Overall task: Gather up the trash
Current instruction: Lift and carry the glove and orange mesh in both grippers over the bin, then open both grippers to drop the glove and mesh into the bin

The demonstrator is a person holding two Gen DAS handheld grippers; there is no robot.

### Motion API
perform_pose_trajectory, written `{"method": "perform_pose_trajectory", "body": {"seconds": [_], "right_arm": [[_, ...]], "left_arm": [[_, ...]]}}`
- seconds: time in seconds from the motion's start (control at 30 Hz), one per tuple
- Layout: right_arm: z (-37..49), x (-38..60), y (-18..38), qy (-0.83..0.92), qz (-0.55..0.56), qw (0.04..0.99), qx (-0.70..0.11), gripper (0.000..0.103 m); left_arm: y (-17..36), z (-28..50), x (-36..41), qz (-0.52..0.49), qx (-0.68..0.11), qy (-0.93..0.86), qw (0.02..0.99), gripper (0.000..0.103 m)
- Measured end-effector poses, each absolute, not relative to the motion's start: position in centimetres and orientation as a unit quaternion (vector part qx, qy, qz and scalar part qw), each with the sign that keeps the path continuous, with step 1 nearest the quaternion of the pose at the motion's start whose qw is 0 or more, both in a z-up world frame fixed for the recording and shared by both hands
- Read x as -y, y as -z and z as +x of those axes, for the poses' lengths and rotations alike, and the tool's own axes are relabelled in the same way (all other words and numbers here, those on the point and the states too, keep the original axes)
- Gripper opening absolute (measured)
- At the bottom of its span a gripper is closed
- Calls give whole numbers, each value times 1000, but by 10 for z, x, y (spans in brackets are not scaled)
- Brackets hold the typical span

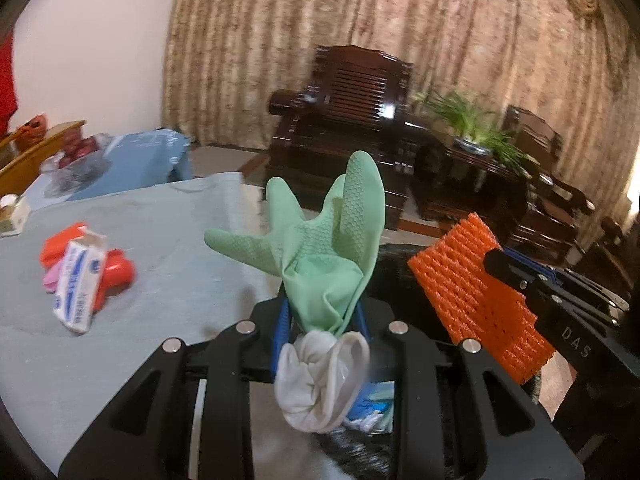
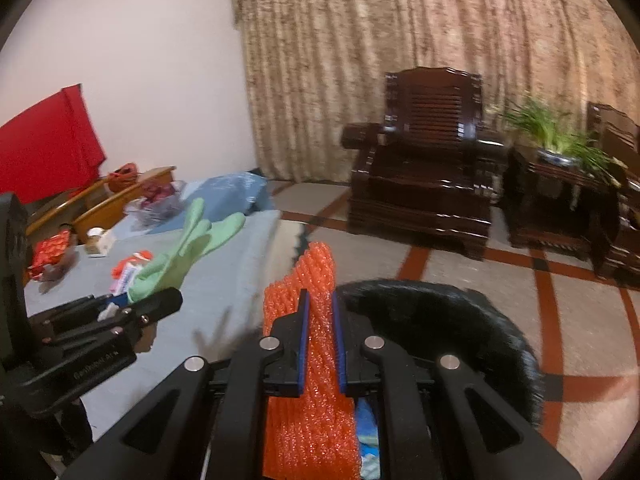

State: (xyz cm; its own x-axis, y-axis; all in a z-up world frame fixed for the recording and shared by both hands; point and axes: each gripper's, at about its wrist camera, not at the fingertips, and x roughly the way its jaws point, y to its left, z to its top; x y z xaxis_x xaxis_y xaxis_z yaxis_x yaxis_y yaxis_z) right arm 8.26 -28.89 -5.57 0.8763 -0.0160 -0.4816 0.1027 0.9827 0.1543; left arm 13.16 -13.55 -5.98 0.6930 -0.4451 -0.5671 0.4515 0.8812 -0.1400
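- The left gripper points forward and somewhat downward, its fingers clamped on the wrist part of a green rubber glove; the glove's fingers stand up and splay above the jaws.
- The glove's white cuff lining bunches behind the jaws, toward the camera.
- The right gripper points the same way, just beside the left gripper, its blue pads squeezed on an orange foam net held edge-up.
- Both grippers hang above the black trash bin, at the edge of the grey-covered table.
- On the table, left of the bin, lie a white carton and red pieces, touching each other.
- Bin contents are mostly hidden by the grippers; only blue and white scraps show.
- The bin rim is blurred and cut off below.
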Motion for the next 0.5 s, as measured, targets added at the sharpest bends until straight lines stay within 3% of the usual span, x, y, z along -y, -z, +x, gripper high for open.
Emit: {"method": "perform_pose_trajectory", "body": {"seconds": [0.5], "right_arm": [[55, 352, 84, 96, 107, 954, -264, 11]], "left_arm": [[95, 133, 213, 35, -329, 302, 894, 27]]}}
